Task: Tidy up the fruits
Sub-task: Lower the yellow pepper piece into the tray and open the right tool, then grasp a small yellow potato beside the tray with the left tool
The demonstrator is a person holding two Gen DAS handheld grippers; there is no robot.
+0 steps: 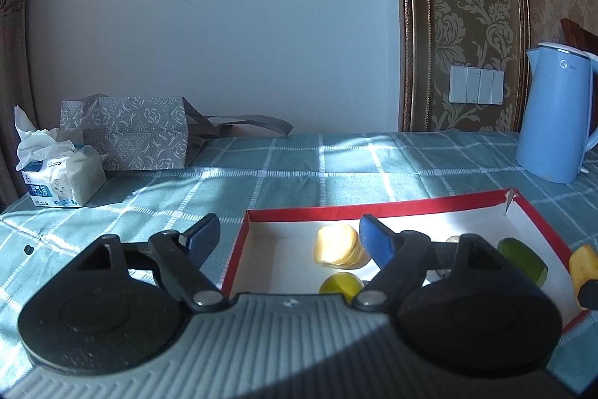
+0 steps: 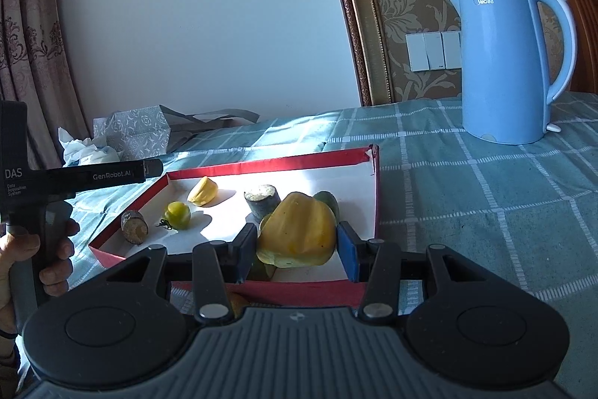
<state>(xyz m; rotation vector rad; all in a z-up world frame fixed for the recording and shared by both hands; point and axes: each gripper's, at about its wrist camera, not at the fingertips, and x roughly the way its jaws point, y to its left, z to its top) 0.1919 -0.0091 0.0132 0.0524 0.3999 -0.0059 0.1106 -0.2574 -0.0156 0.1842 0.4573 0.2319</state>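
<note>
Right tongs (image 2: 297, 247): clamped on a yellow fruit (image 2: 297, 234), held over the near end of the box (image 2: 269, 162).
Left tongs (image 1: 289, 236): open and empty, hanging above the box's left wall; a hand (image 2: 35, 260) gripped their handle at the left of the right view.
Box: red-edged with a white floor, on the checked bench (image 2: 467, 197); inside lay a pale yellow piece (image 1: 338, 245), a small green fruit (image 2: 178, 215) and two cut stubs (image 2: 133, 227), well apart.
Green piece (image 1: 523, 258): just behind the held fruit, partly hidden.
Risk: the fruit looked bulky and lobed for flat pads, so it could twist or slip; let go from there, it might roll onto the green piece or the nearer stub.
Far: kettle (image 2: 504, 62) on the right, bag (image 1: 127, 133) and tissues (image 1: 56, 171) on the left, all clear of the box.
</note>
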